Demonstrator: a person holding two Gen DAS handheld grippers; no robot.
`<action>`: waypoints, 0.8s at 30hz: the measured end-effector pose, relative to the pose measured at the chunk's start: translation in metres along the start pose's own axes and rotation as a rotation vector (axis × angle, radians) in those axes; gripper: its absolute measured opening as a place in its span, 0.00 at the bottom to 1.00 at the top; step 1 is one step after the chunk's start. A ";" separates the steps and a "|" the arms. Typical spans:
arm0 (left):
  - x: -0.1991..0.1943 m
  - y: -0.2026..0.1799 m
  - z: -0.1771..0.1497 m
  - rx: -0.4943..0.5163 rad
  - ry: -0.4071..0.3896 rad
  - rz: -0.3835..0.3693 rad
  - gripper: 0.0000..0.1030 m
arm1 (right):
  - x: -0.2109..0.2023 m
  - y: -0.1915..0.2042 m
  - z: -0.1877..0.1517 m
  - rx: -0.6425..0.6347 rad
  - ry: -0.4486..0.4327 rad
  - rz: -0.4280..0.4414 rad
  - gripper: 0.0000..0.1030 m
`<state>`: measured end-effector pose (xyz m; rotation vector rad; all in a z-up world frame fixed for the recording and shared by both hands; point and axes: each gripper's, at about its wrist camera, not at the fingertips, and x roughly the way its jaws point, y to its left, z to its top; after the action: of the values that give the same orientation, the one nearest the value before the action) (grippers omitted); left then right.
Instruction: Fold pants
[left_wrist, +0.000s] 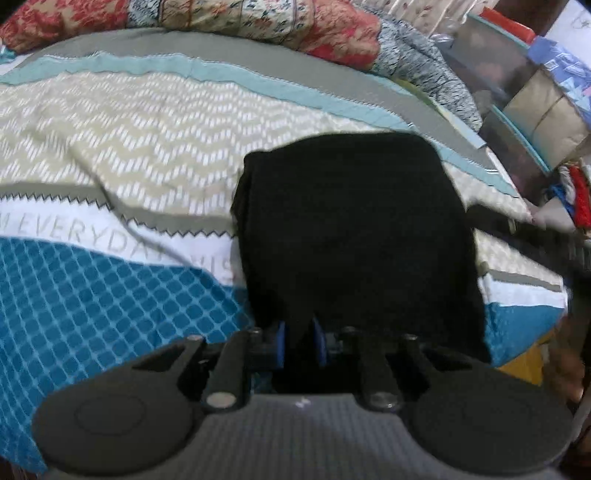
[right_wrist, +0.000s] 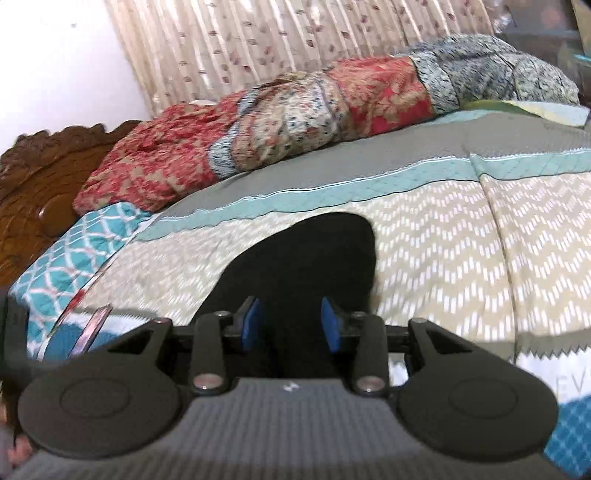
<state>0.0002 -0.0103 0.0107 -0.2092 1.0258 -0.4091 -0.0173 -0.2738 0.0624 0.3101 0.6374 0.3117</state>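
The black pants (left_wrist: 351, 229) lie folded into a compact block on the patterned bedspread (left_wrist: 110, 147). In the left wrist view my left gripper (left_wrist: 301, 341) has its blue pads close together, pinching the near edge of the black cloth. In the right wrist view the pants (right_wrist: 306, 258) stretch forward from my right gripper (right_wrist: 291, 325). Its blue pads stand apart with black cloth between them; they do not seem to squeeze it.
A rolled floral quilt (right_wrist: 258, 122) lies along the far side of the bed. A carved wooden headboard (right_wrist: 33, 177) is at the left. Stacked boxes and bags (left_wrist: 535, 92) stand past the bed's right edge. A curtain (right_wrist: 277, 40) hangs behind.
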 end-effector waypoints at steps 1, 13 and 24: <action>0.000 0.000 -0.001 0.013 -0.005 0.007 0.16 | 0.009 -0.004 0.004 0.018 0.004 -0.002 0.41; 0.008 -0.023 -0.005 0.145 -0.030 0.093 0.19 | 0.116 -0.034 0.022 0.053 0.236 -0.116 0.52; -0.017 0.003 0.048 -0.040 -0.130 -0.050 0.85 | 0.057 -0.027 0.027 0.051 0.065 -0.070 0.53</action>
<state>0.0345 -0.0009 0.0476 -0.2941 0.9024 -0.4154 0.0483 -0.2822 0.0426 0.3271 0.7193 0.2390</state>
